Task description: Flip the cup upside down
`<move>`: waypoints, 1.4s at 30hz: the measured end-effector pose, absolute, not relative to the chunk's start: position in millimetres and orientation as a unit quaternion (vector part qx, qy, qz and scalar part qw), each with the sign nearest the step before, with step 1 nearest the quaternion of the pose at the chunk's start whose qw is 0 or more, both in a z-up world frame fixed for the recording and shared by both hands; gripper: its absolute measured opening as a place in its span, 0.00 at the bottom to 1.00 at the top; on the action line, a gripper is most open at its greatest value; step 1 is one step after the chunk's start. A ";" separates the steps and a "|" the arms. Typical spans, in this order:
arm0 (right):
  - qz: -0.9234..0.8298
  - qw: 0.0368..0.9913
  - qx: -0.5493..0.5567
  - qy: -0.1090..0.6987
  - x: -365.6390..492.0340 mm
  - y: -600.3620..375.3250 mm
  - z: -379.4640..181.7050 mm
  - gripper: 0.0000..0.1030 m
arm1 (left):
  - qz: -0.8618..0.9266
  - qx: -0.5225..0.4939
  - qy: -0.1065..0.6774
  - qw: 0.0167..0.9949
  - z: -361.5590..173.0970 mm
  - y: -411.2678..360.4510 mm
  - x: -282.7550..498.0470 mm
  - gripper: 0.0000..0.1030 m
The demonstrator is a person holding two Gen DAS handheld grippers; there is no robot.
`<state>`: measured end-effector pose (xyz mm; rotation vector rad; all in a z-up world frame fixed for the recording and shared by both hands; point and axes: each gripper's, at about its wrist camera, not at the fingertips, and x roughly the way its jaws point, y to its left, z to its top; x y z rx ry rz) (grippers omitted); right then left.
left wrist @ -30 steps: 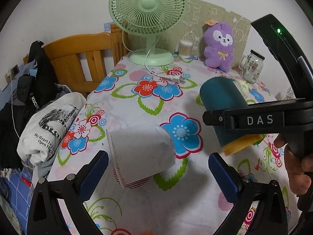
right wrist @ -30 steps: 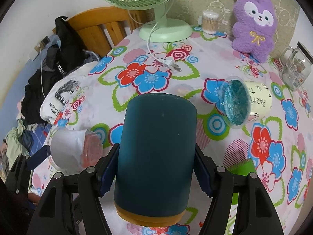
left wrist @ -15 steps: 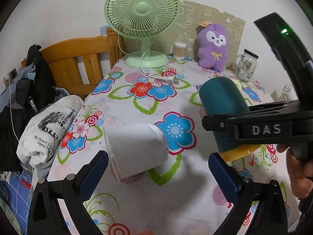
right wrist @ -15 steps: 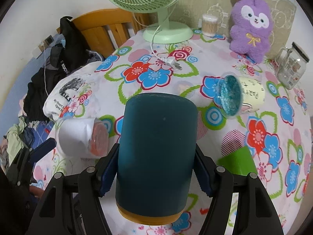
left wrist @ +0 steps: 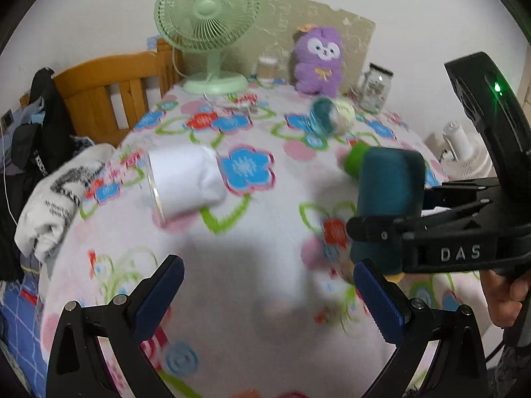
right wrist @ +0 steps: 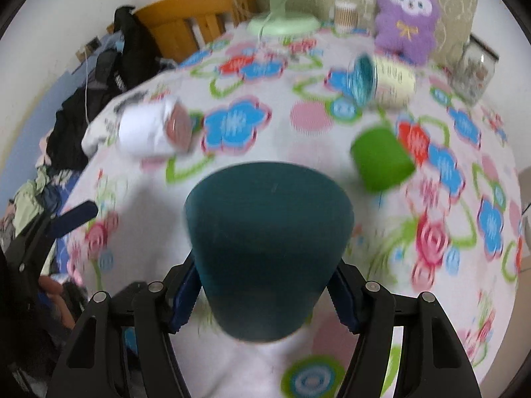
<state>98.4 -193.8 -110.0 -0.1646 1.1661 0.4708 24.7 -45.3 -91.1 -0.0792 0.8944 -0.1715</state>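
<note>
Clamping the dark teal cylindrical cup [right wrist: 268, 245] in our right gripper [right wrist: 265, 295], closed bottom up; left gripper [left wrist: 265, 295] gapes wide, empty.

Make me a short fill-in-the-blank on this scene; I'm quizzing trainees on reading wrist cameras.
1. The right gripper is shut on the ____ cup.
2. The left gripper holds nothing; its jaws stand ____.
3. The white cup lies on its ____ on the floral tablecloth.
4. The plush toy behind the cups is ____.

Missing words: teal; open; side; purple
</note>
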 end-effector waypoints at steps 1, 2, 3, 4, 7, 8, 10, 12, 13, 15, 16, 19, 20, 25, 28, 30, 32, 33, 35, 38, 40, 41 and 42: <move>0.222 0.802 -0.076 0.549 94.7 -196.7 -111.9 0.68 | -0.084 -0.040 0.436 0.895 -93.9 -47.4 21.6 1.00; 0.222 0.801 -0.073 0.551 92.7 -197.8 -112.8 0.68 | -0.087 -0.044 0.442 0.892 -98.3 -49.6 17.9 1.00; 0.221 0.801 -0.066 0.553 91.0 -200.5 -113.1 0.68 | -0.090 -0.048 0.449 0.888 -102.8 -51.9 14.7 1.00; 0.223 0.800 -0.062 0.554 90.0 -201.9 -113.0 0.68 | -0.092 -0.050 0.454 0.885 -105.8 -54.2 12.4 1.00; 0.240 0.793 -0.036 0.559 91.5 -205.9 -109.3 0.68 | -0.094 -0.045 0.459 0.882 -109.8 -62.5 5.8 1.00; 0.258 0.785 -0.028 0.563 90.5 -206.3 -105.9 0.67 | -0.094 -0.042 0.458 0.883 -108.8 -64.7 3.4 1.00; 0.273 0.774 -0.028 0.571 88.4 -206.7 -101.0 0.67 | -0.097 -0.040 0.454 0.885 -105.1 -66.4 -2.4 1.00; 0.284 0.753 -0.032 0.593 85.8 -208.7 -99.9 0.67 | -0.102 -0.036 0.450 0.887 -100.7 -67.7 -8.6 1.00; 0.290 0.739 -0.033 0.607 84.7 -210.3 -100.4 0.67 | -0.104 -0.034 0.449 0.887 -99.2 -67.3 -9.8 1.00; 0.300 0.718 -0.029 0.627 82.3 -213.1 -100.8 0.67 | -0.105 -0.033 0.446 0.888 -96.2 -67.3 -15.1 1.00; 0.316 0.699 -0.026 0.641 82.2 -211.6 -102.2 0.68 | -0.107 -0.035 0.445 0.888 -95.3 -66.6 -16.6 1.00; 0.315 0.684 -0.035 0.657 90.3 -205.0 -111.7 0.68 | -0.115 -0.041 0.443 0.888 -92.5 -67.5 -20.1 1.00; 0.304 0.690 -0.036 0.656 99.5 -202.5 -117.1 0.68 | -0.115 -0.041 0.443 0.888 -92.5 -68.6 -19.8 1.00; 0.291 0.716 -0.022 0.634 131.4 -194.9 -127.3 0.78 | -0.110 -0.037 0.450 0.886 -96.4 -70.2 -15.2 1.00; 0.293 0.720 -0.028 0.629 134.5 -191.6 -127.0 0.81 | -0.102 -0.034 0.450 0.886 -95.4 -66.6 -13.2 1.00; 0.292 0.722 -0.035 0.626 134.1 -190.2 -124.1 0.82 | -0.098 -0.040 0.447 0.888 -94.1 -63.6 -11.7 1.00; 0.289 0.726 -0.042 0.623 136.9 -189.9 -122.4 0.82 | -0.096 -0.045 0.447 0.888 -94.0 -61.7 -9.8 1.00; 0.289 0.726 -0.042 0.623 137.5 -190.2 -122.4 0.82 | -0.096 -0.047 0.447 0.888 -93.7 -61.1 -8.9 1.00; 0.290 0.726 -0.040 0.623 136.2 -189.8 -123.6 0.82 | -0.096 -0.049 0.447 0.888 -92.5 -60.8 -8.1 1.00; 0.292 0.727 -0.036 0.621 134.4 -193.8 -122.9 0.82 | -0.097 -0.048 0.444 0.889 -89.8 -61.1 -6.7 1.00; 0.292 0.728 -0.036 0.619 132.9 -196.4 -121.7 0.82 | -0.096 -0.048 0.443 0.890 -87.2 -61.2 -5.3 1.00; 0.291 0.729 -0.038 0.619 131.5 -196.8 -121.0 0.82 | -0.097 -0.047 0.443 0.890 -86.7 -61.8 -4.6 1.00; 0.290 0.730 -0.040 0.618 130.8 -198.5 -119.4 0.82 | -0.099 -0.045 0.445 0.889 -85.6 -63.3 -3.1 1.00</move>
